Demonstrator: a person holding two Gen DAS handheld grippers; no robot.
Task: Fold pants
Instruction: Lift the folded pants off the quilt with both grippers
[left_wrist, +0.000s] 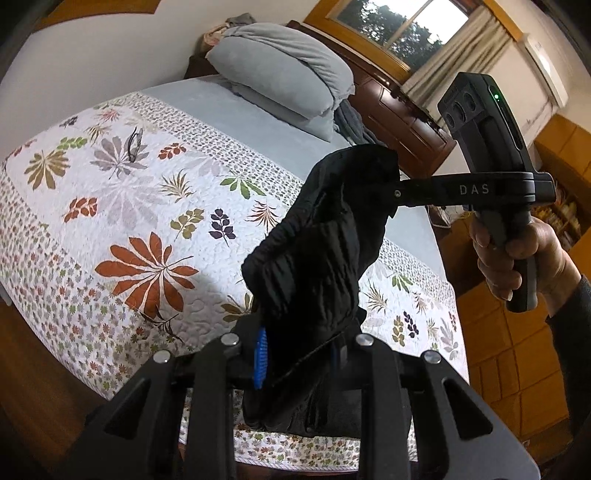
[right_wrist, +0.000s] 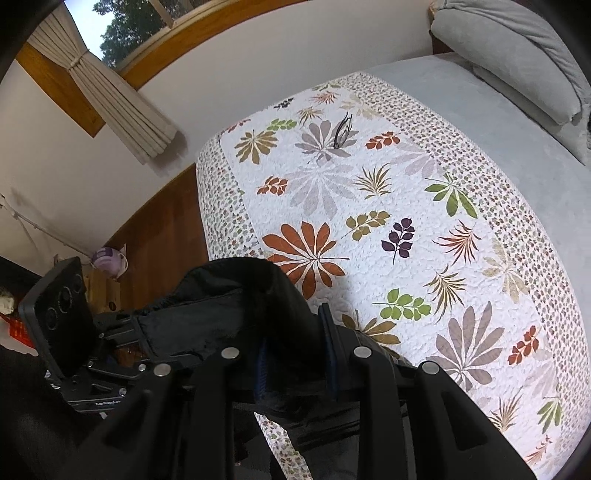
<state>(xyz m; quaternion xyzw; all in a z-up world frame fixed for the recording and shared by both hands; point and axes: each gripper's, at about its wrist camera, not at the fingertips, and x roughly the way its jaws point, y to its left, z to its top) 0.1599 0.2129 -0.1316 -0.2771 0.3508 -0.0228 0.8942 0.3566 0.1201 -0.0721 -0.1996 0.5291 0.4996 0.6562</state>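
Item: black pants (left_wrist: 317, 236), bunched and held in the air above the near edge of the floral quilt (left_wrist: 140, 206), not lying on it. Left gripper (left_wrist: 299, 365): jaws narrowed, pads clamped on a fold of the pants just over the quilt's near border. Right gripper (left_wrist: 391, 194): reaching in level from the side away from the quilt's middle, tips buried in the upper bunch of cloth; its own view shows the jaws (right_wrist: 295, 354) pinched on dark fabric. Hand (left_wrist: 517, 258) on the right handle, off the bed's side. Eyeglasses (left_wrist: 135, 144) lie on the quilt toward the pillows (left_wrist: 280, 70). Step, as judged: lifting the garment to spread it. Next move likely calls for parting both grips, then laying the pants flat mid-quilt, clear of the eyeglasses.
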